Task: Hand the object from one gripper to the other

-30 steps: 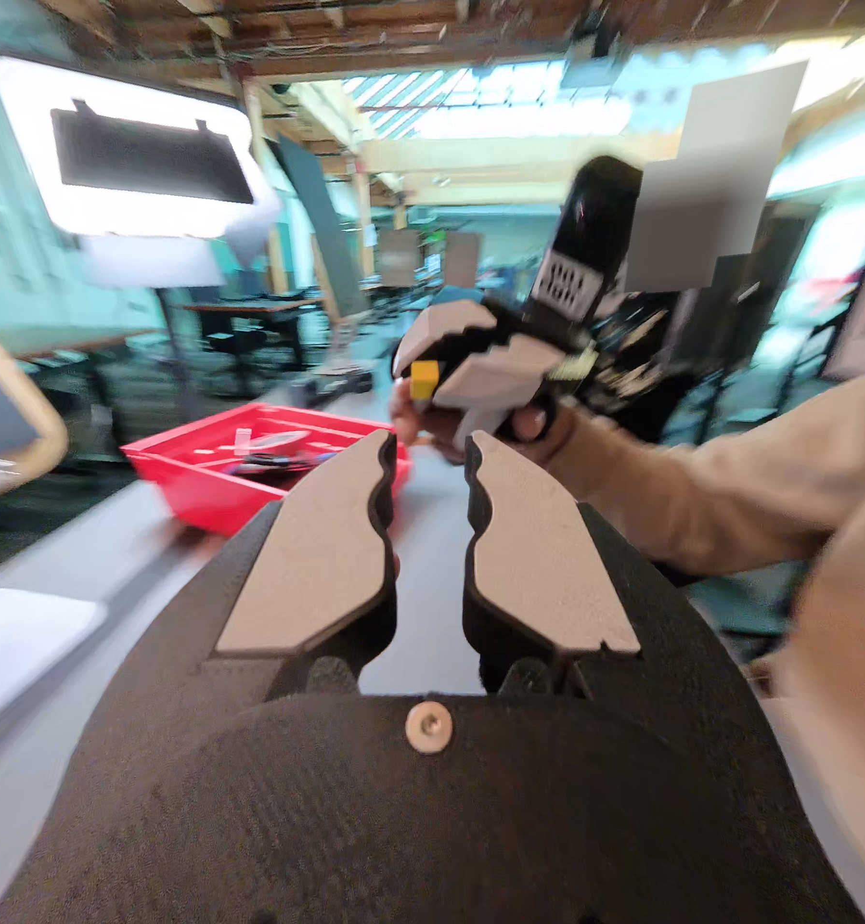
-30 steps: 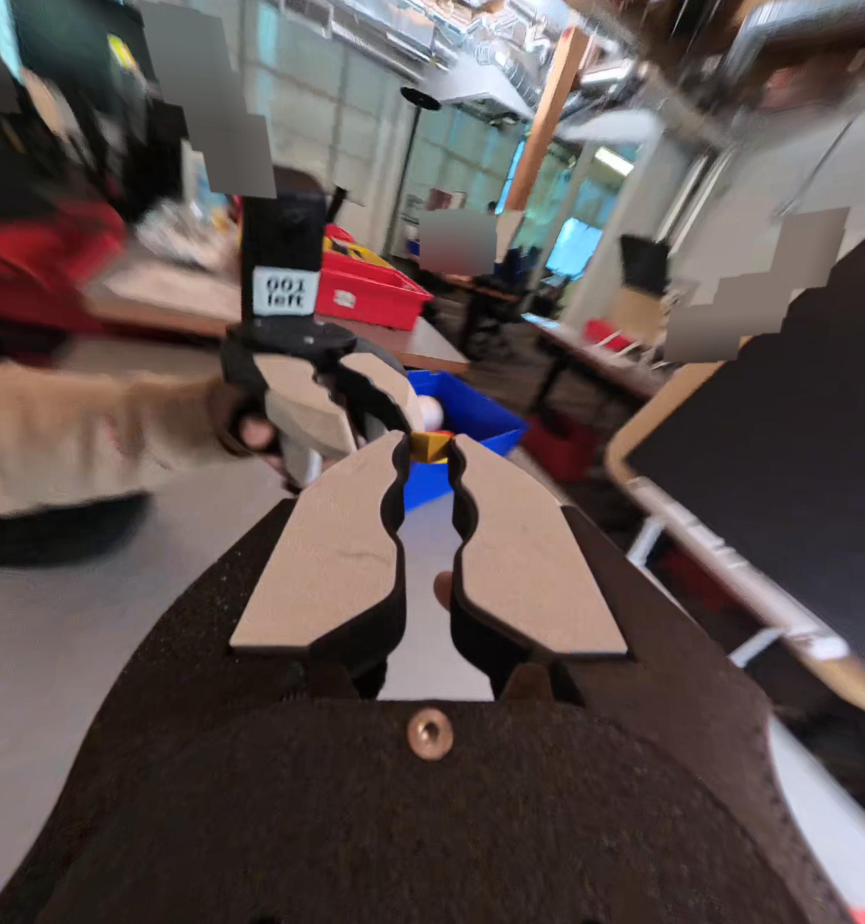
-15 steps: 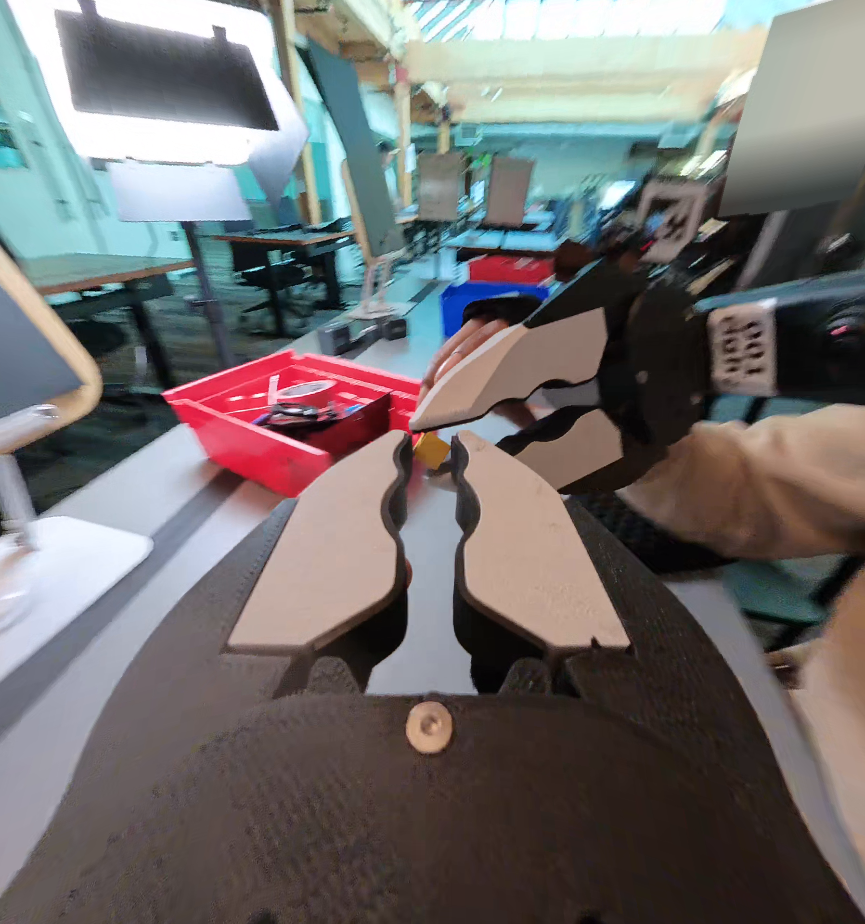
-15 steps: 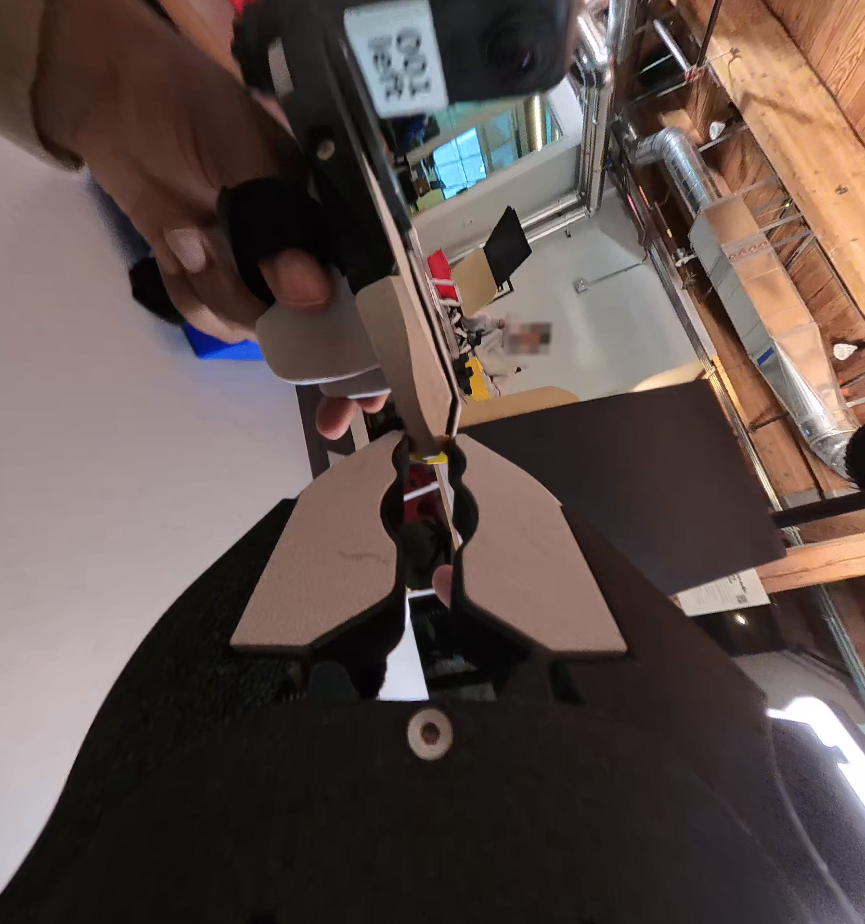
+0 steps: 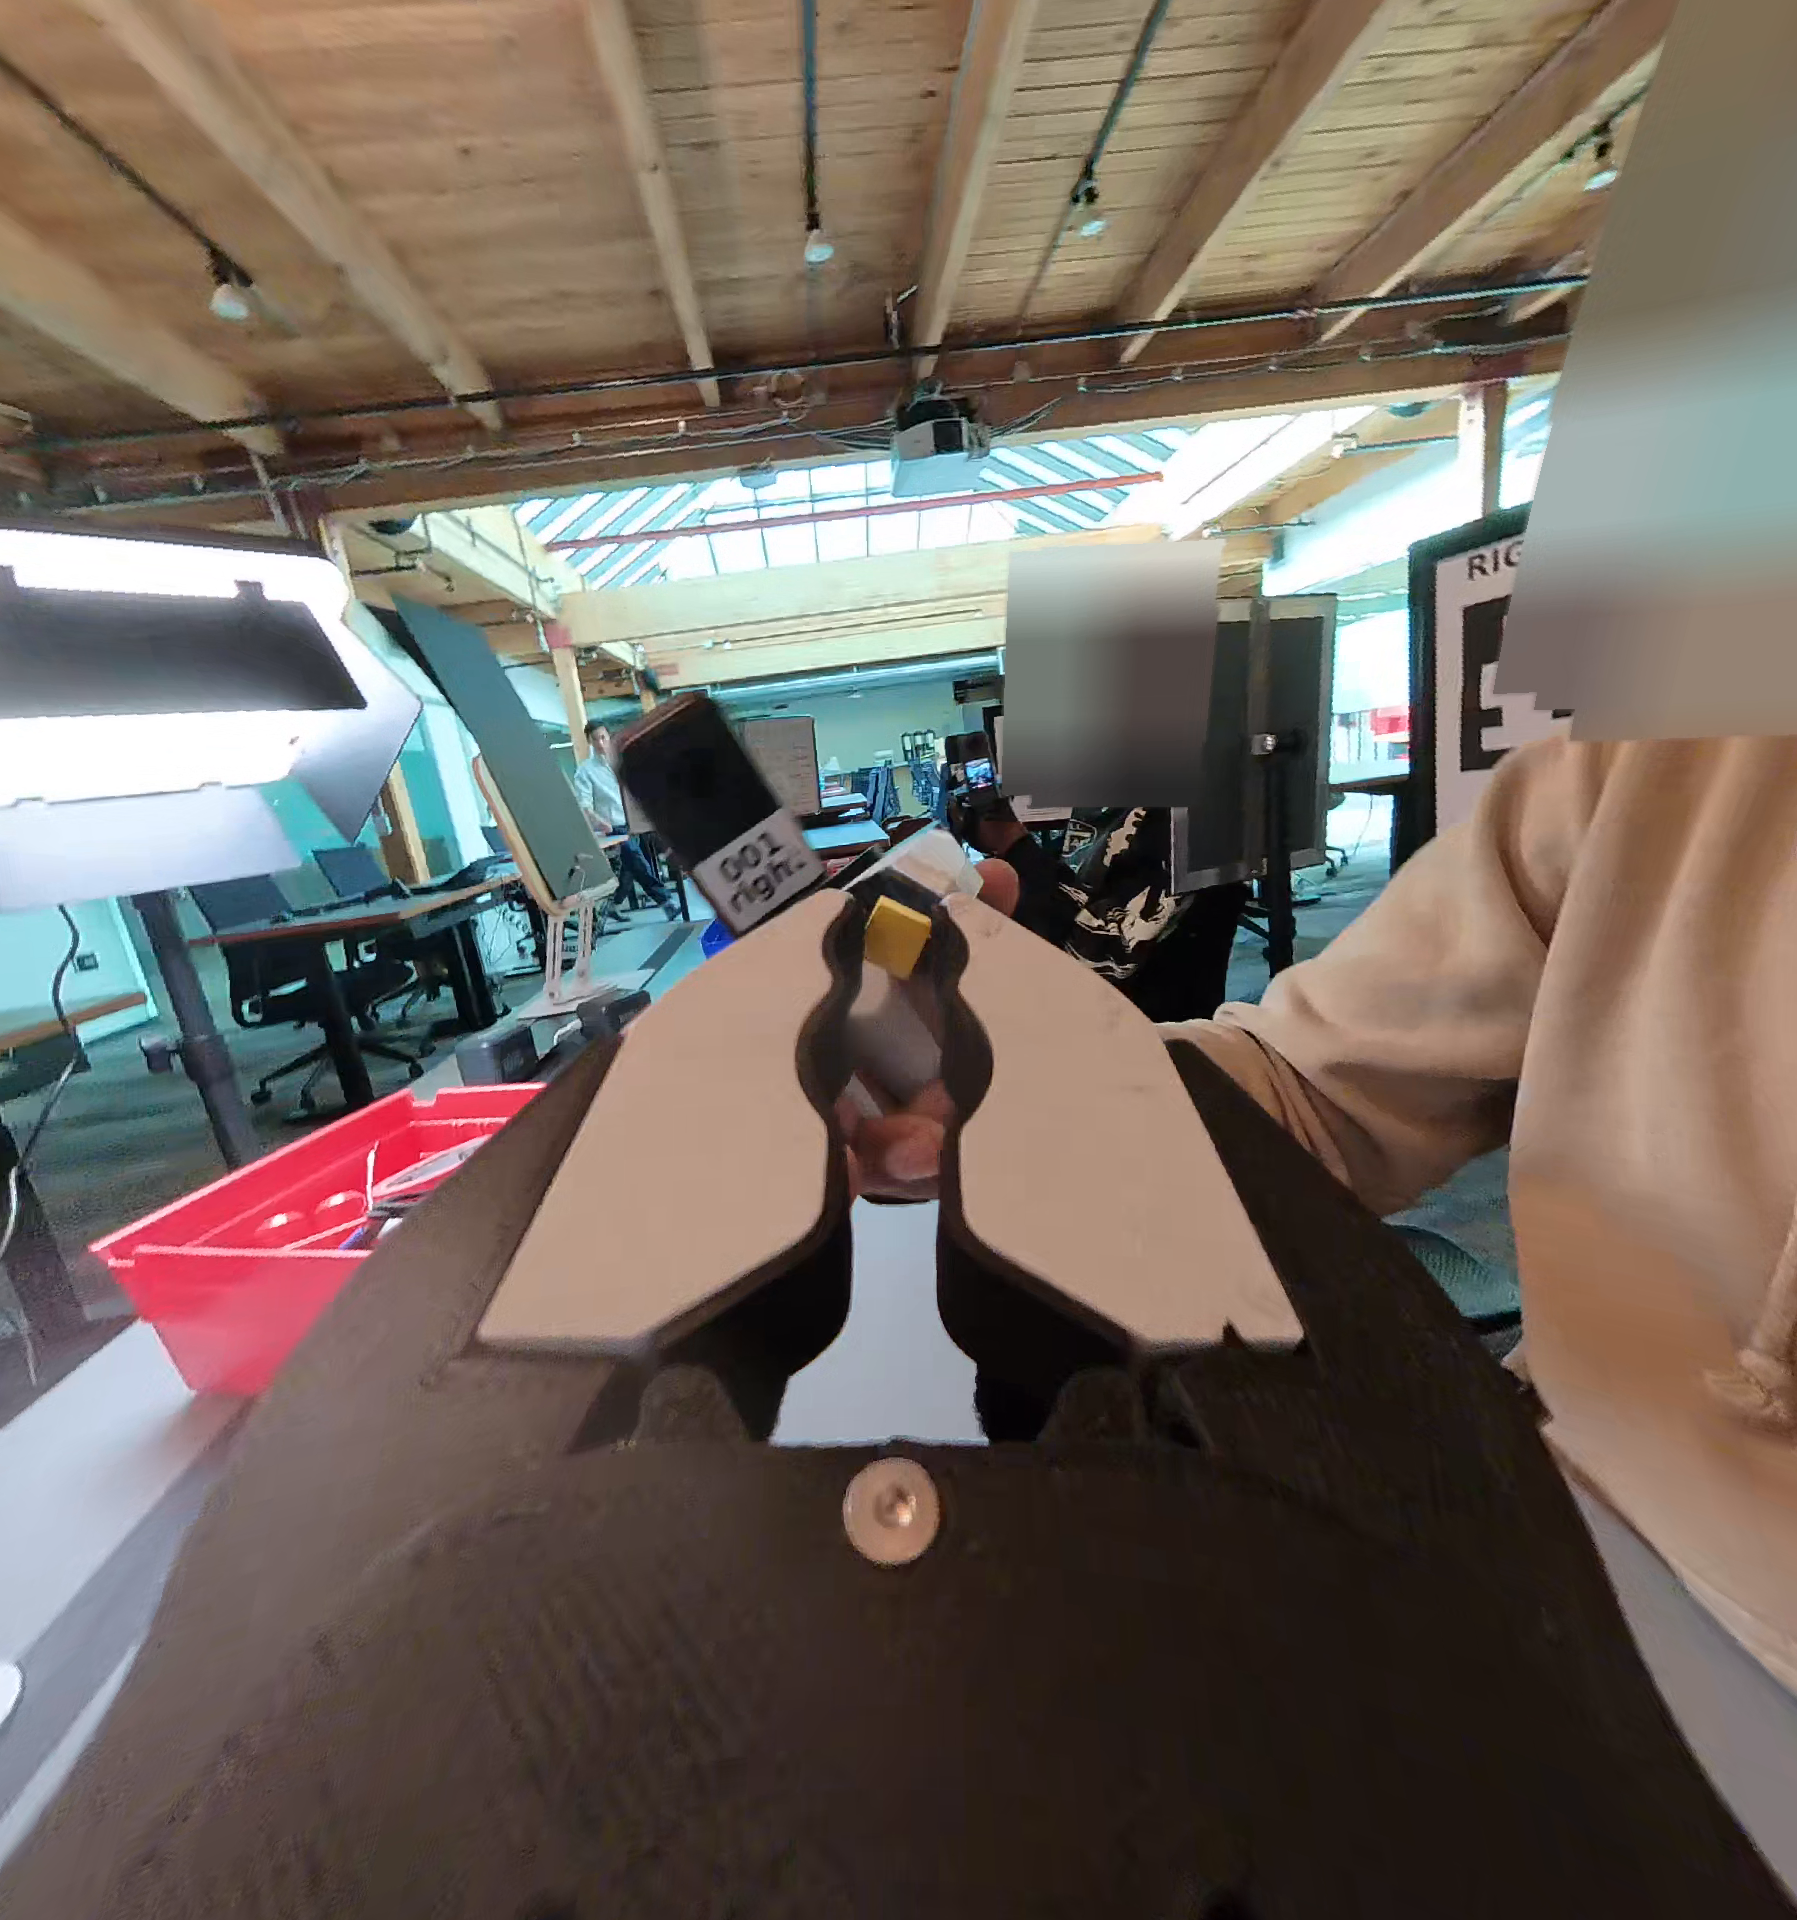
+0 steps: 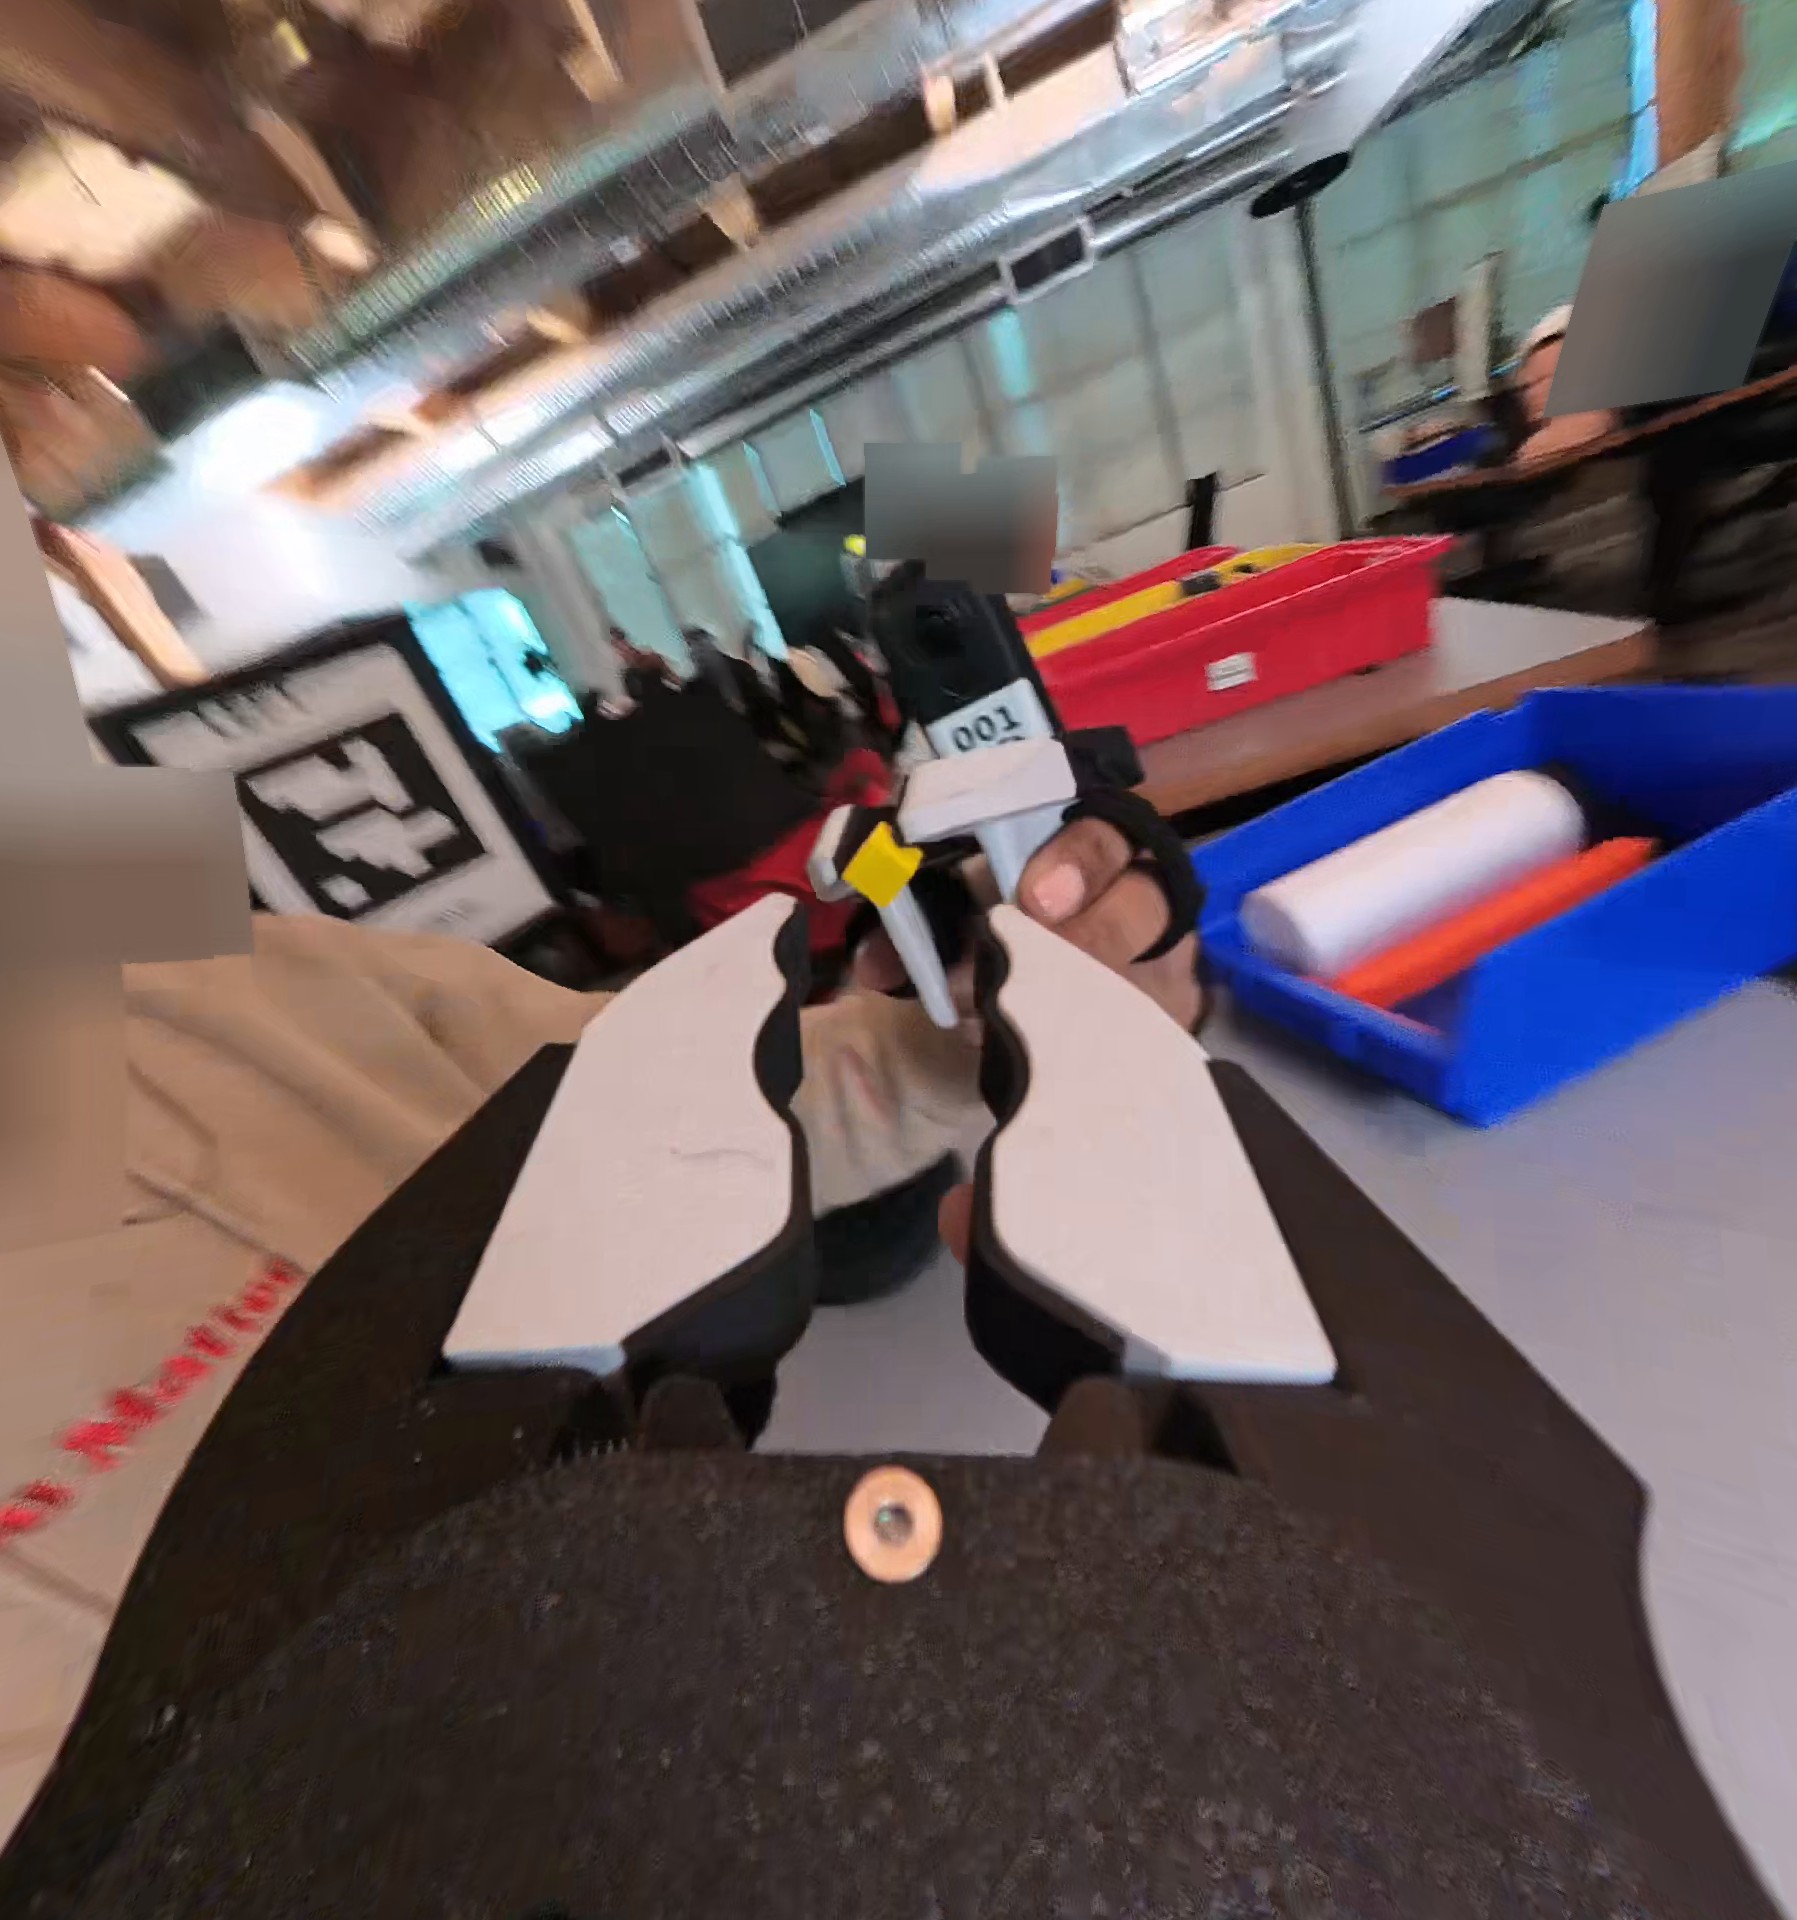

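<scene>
We see a bright interior lit by a skylight [image 5: 873,509] and a glaring, overexposed light panel [image 5: 135,665] at left. The left wrist view is mostly sharp; wide-angle distortion bends its ceiling beams [image 5: 655,187]. The right wrist view shows motion blur throughout, strongest along its edges.

Each claw, the left claw [image 5: 894,935] and the right claw [image 6: 889,940], pairs pale grey, wavy-edged fingers [image 5: 686,1153] with a rough black body fixed by a round metal screw [image 5: 892,1509]. A black camera block [image 6: 951,655] bearing a white label tops the left one. The person wears a cream hooded sweatshirt [image 5: 1652,1039] with a drawcord at 3 o'clock and red lettering.
</scene>
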Tool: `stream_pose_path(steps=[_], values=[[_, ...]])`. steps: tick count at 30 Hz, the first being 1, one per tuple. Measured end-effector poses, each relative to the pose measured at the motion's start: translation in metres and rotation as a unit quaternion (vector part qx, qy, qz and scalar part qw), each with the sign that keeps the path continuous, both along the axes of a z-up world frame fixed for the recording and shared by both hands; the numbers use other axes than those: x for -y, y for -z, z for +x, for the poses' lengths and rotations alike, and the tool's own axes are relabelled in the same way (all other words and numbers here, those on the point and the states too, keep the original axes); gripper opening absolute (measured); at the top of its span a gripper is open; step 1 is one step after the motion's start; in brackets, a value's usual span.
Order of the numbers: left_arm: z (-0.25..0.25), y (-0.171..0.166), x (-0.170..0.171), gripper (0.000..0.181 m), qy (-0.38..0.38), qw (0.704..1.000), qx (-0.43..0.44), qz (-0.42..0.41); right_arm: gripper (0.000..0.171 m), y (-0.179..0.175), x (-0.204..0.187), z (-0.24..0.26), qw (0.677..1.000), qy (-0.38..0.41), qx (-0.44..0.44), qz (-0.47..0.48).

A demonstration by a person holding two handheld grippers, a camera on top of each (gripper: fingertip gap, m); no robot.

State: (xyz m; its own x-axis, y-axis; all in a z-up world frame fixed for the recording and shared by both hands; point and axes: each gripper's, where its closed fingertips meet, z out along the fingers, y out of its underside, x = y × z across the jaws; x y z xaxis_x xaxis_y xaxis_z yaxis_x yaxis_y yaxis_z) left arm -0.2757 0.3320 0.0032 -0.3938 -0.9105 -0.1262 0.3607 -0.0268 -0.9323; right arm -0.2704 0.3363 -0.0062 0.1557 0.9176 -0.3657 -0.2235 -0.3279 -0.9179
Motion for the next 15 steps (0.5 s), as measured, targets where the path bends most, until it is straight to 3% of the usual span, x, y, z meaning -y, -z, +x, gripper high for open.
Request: stream_pose_path(steps=[3,8,10,12,15], values=[[-0.004,0.003,0.008,0.012,0.012,0.999,0.012,0.034,0.029,0.001,0.009,-0.012,0.993,-0.082,-0.053,-0.067],[-0.007,0.004,0.015,0.012,0.008,0.997,0.024,0.073,0.016,-0.002,0.017,-0.026,0.985,-0.114,-0.087,-0.099],[-0.009,0.002,0.01,0.011,-0.009,0.996,0.02,0.081,0.013,-0.003,0.014,-0.026,0.989,-0.09,-0.08,-0.086],[-0.009,-0.001,-0.005,0.011,-0.057,0.995,0.002,0.078,0.0,-0.005,0.008,-0.019,0.994,-0.054,-0.071,-0.058],[-0.006,0.0,-0.021,0.011,-0.116,0.989,-0.044,0.082,0.0,-0.005,-0.01,0.0,0.998,0.054,-0.012,0.008]])
